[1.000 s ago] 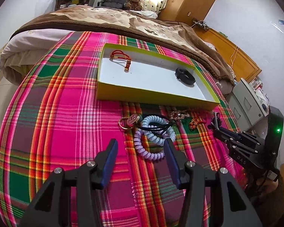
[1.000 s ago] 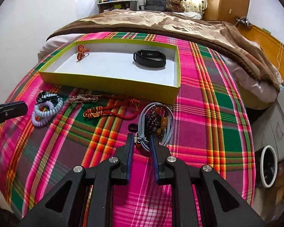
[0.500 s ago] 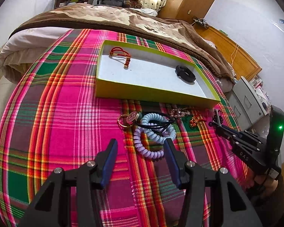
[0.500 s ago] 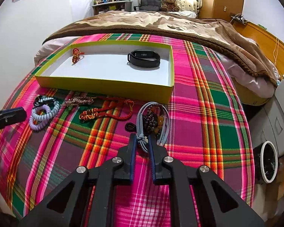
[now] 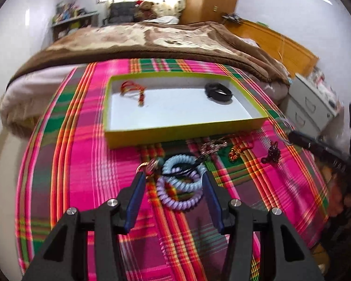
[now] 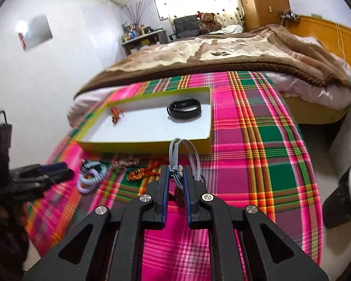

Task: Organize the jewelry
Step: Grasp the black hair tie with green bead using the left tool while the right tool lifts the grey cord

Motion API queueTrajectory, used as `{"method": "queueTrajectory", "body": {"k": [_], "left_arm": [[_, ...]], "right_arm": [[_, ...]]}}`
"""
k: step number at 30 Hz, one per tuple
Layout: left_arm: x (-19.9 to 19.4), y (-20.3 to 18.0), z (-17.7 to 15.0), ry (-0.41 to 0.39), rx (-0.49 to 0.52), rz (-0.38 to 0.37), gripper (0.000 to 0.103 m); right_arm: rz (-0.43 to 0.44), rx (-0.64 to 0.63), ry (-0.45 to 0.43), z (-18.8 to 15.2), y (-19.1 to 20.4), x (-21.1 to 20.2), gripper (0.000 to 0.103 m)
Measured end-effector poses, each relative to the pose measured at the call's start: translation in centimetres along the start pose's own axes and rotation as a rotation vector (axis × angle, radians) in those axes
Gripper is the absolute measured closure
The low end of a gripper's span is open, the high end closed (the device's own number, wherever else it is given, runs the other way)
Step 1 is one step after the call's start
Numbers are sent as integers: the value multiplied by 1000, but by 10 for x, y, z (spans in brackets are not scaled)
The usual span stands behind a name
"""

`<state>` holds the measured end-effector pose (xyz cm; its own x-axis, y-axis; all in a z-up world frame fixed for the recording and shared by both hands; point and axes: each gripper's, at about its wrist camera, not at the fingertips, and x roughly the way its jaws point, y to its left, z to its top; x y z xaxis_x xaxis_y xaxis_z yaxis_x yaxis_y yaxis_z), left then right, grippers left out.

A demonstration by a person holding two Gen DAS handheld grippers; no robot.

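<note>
Jewelry lies scattered on a pink plaid cloth (image 5: 86, 164) as we work over it with two grippers. Our right gripper (image 6: 177, 182) is clamped on the knot of a grey cord bracelet (image 6: 175, 154), its loops rising clear of the cloth above the fingertips and hanging in front of the near wall of the yellow-edged tray (image 6: 138, 145). A dark beaded strand seems to dangle below the pads; we cannot tell how it is attached. Our left gripper (image 5: 174, 190) hangs with its jaws wide apart and nothing between the pads, just above a lilac coil band (image 5: 175, 201) and a pale blue coil band (image 5: 182, 166) that overlap on the cloth. Just beside them lie a gold ring charm (image 5: 149, 167), a red-and-gold knotted cord (image 5: 236, 151) and a dark red bead charm (image 5: 272, 155). Inside the tray we see a black wristband (image 6: 184, 109) near the right end and a red cord bracelet (image 5: 134, 89) near the left. A brown blanket (image 6: 222, 51) covers the bed beyond.
</note>
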<state>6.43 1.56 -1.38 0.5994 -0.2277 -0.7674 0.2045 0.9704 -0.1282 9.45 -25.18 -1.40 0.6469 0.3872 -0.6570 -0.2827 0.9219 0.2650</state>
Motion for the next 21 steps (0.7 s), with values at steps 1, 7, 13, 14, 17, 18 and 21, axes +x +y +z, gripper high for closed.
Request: {"method": "queueTrajectory", "body": {"k": [1, 7, 13, 14, 17, 18, 21], "left_arm": [[2, -4, 2, 6, 27, 10, 51], [23, -21, 7, 51, 146, 60, 51], [34, -31, 11, 63, 214, 101, 74], [35, -30, 11, 67, 213, 97, 77], [33, -28, 13, 55, 212, 94, 97], [31, -27, 14, 47, 210, 88, 97], [23, -17, 16, 29, 158, 43, 97]], "right_arm": [[20, 12, -6, 0, -2, -1, 92], [99, 75, 7, 2, -13, -2, 92], [198, 189, -21, 3, -31, -9, 92], [190, 195, -26, 4, -32, -11, 92], [155, 176, -40, 6, -29, -15, 92], [162, 173, -41, 6, -27, -16, 92], [150, 160, -45, 7, -26, -17, 91]]}}
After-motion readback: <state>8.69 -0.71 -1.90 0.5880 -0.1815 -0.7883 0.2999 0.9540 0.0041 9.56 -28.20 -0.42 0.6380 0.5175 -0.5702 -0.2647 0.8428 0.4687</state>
